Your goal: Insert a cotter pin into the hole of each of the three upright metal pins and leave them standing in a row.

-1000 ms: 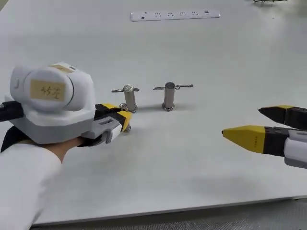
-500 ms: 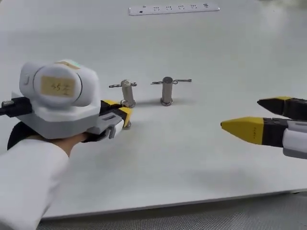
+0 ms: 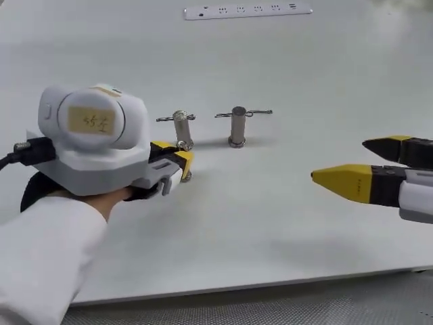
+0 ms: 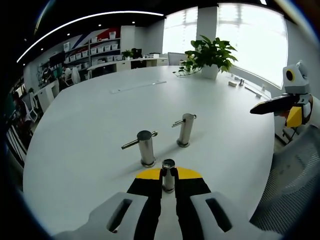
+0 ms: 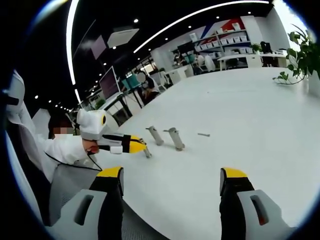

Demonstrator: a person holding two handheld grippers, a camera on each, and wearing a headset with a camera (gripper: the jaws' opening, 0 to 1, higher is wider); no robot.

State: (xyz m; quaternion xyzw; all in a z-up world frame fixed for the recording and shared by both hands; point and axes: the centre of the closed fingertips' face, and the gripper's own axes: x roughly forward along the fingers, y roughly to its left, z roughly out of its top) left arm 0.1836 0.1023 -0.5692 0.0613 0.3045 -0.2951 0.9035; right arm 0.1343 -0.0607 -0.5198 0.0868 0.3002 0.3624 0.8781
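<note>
Two upright metal pins (image 3: 183, 129) (image 3: 237, 126) stand side by side on the white table, each with a cotter pin through its top; they also show in the left gripper view (image 4: 146, 148) (image 4: 185, 130). My left gripper (image 3: 181, 162) is shut on a third metal pin (image 4: 168, 175), held upright just in front of the left standing pin, with its base (image 3: 185, 177) at the table surface. My right gripper (image 3: 340, 162) hovers open at the right with nothing between its fingers (image 5: 113, 176). A loose cotter pin (image 5: 203, 134) lies on the table beyond the pins.
A white power strip (image 3: 247, 10) lies at the far edge of the table. A potted plant (image 4: 210, 54) stands further off on the same table. The table's near edge (image 3: 257, 288) runs below both grippers.
My left gripper has shifted a little to the right with the third pin in it. The right gripper and the two standing pins have stayed put.
</note>
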